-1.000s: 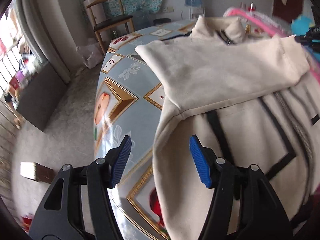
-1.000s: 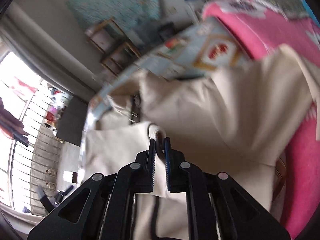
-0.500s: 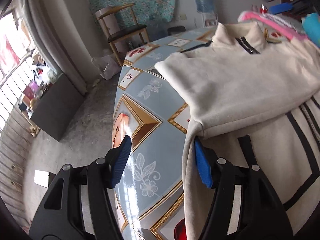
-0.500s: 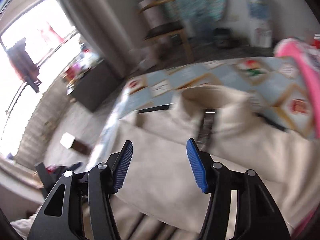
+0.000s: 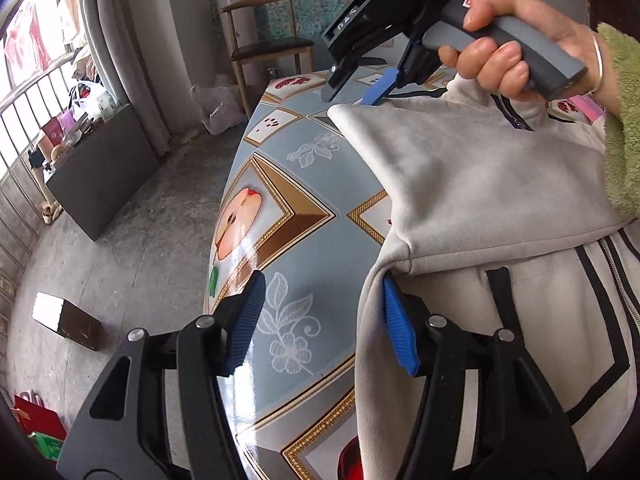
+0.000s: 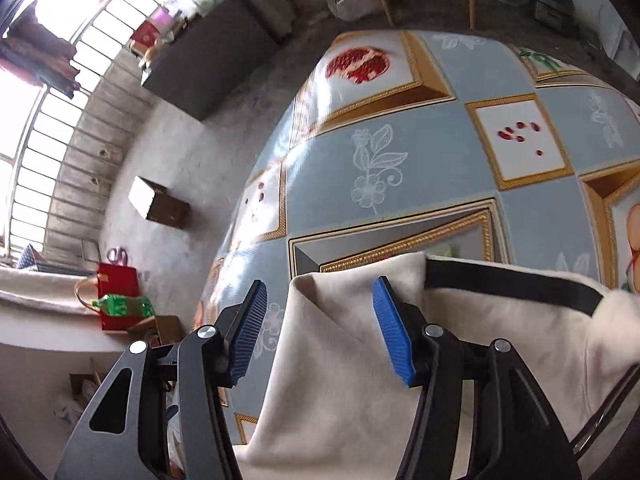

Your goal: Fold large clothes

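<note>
We're looking at the cream jacket (image 5: 472,184) spread on the table (image 5: 304,248), lying over its right half and reaching to the far end. The cloth looks soft and brushed, like fleece, with a sleeve folded flat across the chest and a seam ridge where it meets the body. Black stripes (image 5: 600,280) run in angled lines over the lower front, and a dark zip (image 5: 516,116) climbs to the collar.

Our left gripper (image 5: 320,320) sits at the near edge, jaws closing; the right blue ribbed pad rests against the jacket's side edge, the left pad is over bare tablecloth, so nothing is pinched. Our right gripper (image 6: 318,330) is over a corner of the jacket at the far end, jaws also closing, with the cream fold (image 6: 344,312) between the pads but not yet pressed. A black band (image 6: 512,284) edges that corner.

In the left view we see the hand (image 5: 520,52) on the grey handle, a fuzzy green sleeve (image 5: 620,120) behind it.

The tablecloth is glossy, blue-grey with gold-framed squares, white flowers, and fruit.

Out on the concrete floor: a red bag (image 6: 118,296) with a green packet sticking out, a brown box (image 6: 160,204), a wooden chair (image 5: 264,36).
</note>
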### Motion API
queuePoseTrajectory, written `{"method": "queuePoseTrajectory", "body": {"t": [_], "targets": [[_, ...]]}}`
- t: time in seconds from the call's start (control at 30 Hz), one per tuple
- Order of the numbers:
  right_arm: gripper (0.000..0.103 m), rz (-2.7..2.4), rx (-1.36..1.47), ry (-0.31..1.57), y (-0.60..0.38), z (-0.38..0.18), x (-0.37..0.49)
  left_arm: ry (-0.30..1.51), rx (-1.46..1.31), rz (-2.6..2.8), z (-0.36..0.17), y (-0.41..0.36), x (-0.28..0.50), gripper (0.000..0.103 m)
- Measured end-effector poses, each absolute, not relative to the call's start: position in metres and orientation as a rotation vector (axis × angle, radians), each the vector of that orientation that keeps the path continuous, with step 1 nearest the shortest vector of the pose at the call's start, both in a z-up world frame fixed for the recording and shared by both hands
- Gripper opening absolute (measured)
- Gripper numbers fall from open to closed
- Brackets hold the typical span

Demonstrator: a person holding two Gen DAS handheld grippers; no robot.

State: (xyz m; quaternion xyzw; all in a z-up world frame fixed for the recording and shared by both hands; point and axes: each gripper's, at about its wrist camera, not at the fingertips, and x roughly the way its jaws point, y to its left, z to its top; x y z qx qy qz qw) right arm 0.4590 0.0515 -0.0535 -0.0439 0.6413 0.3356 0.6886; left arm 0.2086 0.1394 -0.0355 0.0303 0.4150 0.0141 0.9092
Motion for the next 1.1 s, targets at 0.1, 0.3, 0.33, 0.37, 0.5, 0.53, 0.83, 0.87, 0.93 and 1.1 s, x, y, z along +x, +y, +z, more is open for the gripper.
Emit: {"method": "queuePoseTrajectory", "body": {"t": [0.1,0.3,0.33,0.37,0.5,0.53,0.83,0.87,0.93,1.1], "targets": [[0.039,0.79,-0.166,1.462,0.066,-0.056,0.449,0.854,0.041,0.019,-0.036,0.142,0.207,0.05],[0.007,0.779,-0.301,1.425,0.09,-0.054,0.433,0.855,0.039,-0.034,-0.039,0.138,0.207,0.022],[0.007,0.787,-0.302,1.401,0.093,-0.049,0.431,0.854,0.041,-0.046,-0.038,0.136,0.206,0.013],[0.007,0.8,-0.288,1.393,0.095,-0.045,0.431,0.852,0.043,-0.054,-0.037,0.135,0.206,0.009],[0.006,0.83,-0.247,1.341,0.099,-0.022,0.436,0.82,0.035,-0.052,-0.023,0.137,0.2,0.007],[0.006,0.833,-0.235,1.338,0.1,-0.022,0.438,0.818,0.031,-0.052,-0.021,0.138,0.199,0.007],[0.01,0.801,-0.19,1.368,0.097,-0.051,0.451,0.889,0.02,-0.041,-0.036,0.145,0.212,0.014],[0.014,0.792,-0.175,1.375,0.089,-0.043,0.452,0.89,0.018,-0.039,-0.035,0.146,0.211,0.016],[0.04,0.782,-0.161,1.347,0.068,-0.015,0.452,0.896,0.014,-0.041,-0.031,0.148,0.209,0.021],[0.068,0.758,-0.096,1.185,-0.039,0.074,0.429,0.85,0.034,-0.022,-0.013,0.152,0.193,0.031]]}}
